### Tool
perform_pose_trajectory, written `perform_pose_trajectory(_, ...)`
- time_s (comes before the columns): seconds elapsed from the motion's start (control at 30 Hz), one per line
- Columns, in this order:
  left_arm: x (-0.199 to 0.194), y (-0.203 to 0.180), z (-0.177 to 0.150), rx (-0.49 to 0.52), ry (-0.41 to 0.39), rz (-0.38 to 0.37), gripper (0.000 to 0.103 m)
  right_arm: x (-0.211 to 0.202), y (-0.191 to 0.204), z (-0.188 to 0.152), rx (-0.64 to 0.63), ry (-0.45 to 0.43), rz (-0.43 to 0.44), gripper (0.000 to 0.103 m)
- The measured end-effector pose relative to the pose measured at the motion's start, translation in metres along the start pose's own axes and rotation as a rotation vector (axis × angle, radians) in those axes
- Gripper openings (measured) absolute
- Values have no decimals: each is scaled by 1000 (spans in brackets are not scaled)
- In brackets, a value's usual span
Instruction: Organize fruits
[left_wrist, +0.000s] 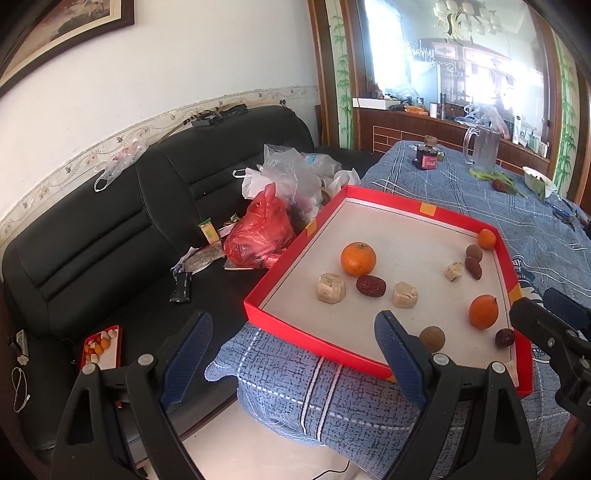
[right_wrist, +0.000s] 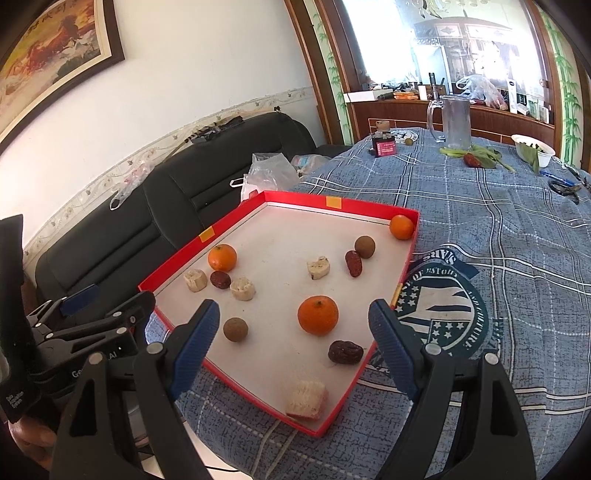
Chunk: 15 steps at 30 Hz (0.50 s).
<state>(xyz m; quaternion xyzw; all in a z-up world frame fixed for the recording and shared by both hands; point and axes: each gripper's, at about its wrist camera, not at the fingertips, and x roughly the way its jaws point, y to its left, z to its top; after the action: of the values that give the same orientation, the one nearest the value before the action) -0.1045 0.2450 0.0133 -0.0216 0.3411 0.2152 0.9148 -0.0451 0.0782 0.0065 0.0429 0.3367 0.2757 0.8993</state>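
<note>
With both the left gripper (left_wrist: 293, 354) and the right gripper (right_wrist: 293, 345) released and empty near the red tray's (right_wrist: 207, 236) front edge, lower one squarely over the nearest orange (right_wrist: 318, 315), inside the tray near its front-right wall, and clench gently.

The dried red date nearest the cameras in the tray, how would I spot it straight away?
Find the red tray on the blue checked tablecloth. Go to its near right side, just past the closest orange. The date lies between that orange and the tray's red wall, alone; the other two dates each sit right beside a neighbour, one by a round brown fruit, one between pale chunks.
</note>
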Motion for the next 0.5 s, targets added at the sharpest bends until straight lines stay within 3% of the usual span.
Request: perform_pose_trajectory(0.5, 13, 5, 3, 10, 21, -15, 90, 16, 9, 4, -6, 7, -4, 83)
